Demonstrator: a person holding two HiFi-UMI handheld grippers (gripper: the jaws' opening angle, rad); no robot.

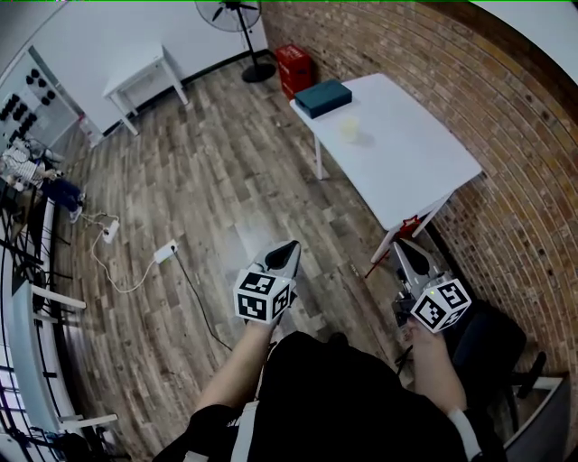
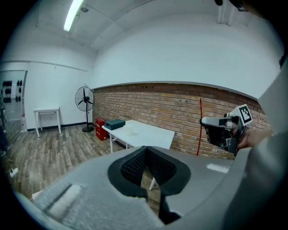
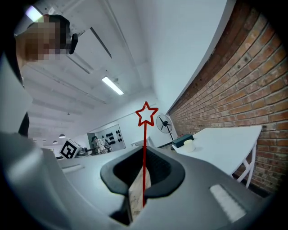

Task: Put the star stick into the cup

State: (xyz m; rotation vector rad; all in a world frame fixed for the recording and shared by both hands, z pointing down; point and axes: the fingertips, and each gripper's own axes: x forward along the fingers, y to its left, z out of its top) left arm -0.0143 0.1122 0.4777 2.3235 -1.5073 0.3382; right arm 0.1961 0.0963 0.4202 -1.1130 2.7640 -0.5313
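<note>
The star stick (image 3: pixel 146 114), thin and red with an outlined star on top, stands upright between the pads of my right gripper (image 3: pixel 143 155), which is shut on it. In the head view the right gripper (image 1: pixel 405 249) hovers above the floor near the white table's (image 1: pixel 424 171) front corner. The pale cup (image 1: pixel 349 129) stands on that table beside a dark teal box (image 1: pixel 322 97), well away from both grippers. My left gripper (image 1: pixel 287 256) is shut with nothing in it, level with the right one. From the left gripper view I see the cup (image 2: pixel 128 130) and the stick (image 2: pixel 200 121).
A brick wall runs behind the table. A red crate (image 1: pixel 295 68) and a standing fan (image 1: pixel 237 18) are at the far end, and a small white table (image 1: pixel 140 72) stands by the back wall. A power strip with cables (image 1: pixel 164 251) lies on the wooden floor. A black chair (image 1: pixel 492 347) is at my right.
</note>
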